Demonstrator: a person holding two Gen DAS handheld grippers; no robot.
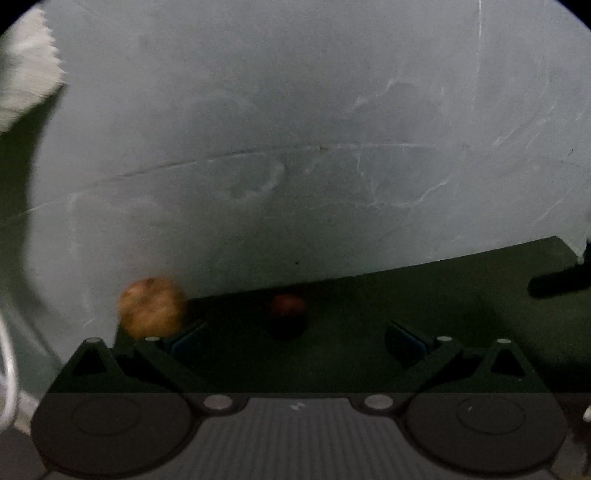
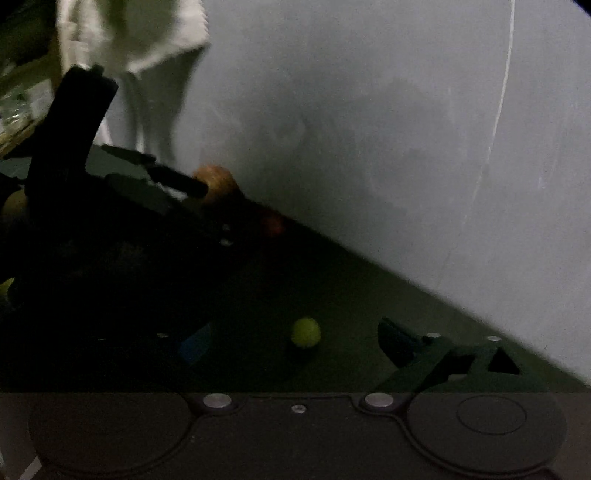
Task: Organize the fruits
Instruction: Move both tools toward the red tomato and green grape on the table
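In the left wrist view a tan round fruit (image 1: 152, 307) sits against the grey wall, just beyond my left gripper's left finger. A small red fruit (image 1: 288, 305) lies on the dark surface ahead, between the open fingers of my left gripper (image 1: 295, 338), which is empty. In the right wrist view a small yellow-green fruit (image 2: 306, 331) lies between the open fingers of my right gripper (image 2: 295, 339), untouched. The tan fruit (image 2: 218, 182) and the red fruit (image 2: 272, 223) show farther back, beside the left gripper's body (image 2: 92, 206).
A scratched grey wall (image 1: 314, 129) rises right behind the dark green surface (image 1: 461, 295). White cloth (image 2: 140, 33) hangs at the upper left. A yellowish fruit (image 2: 14, 206) shows dimly at the far left in the right wrist view.
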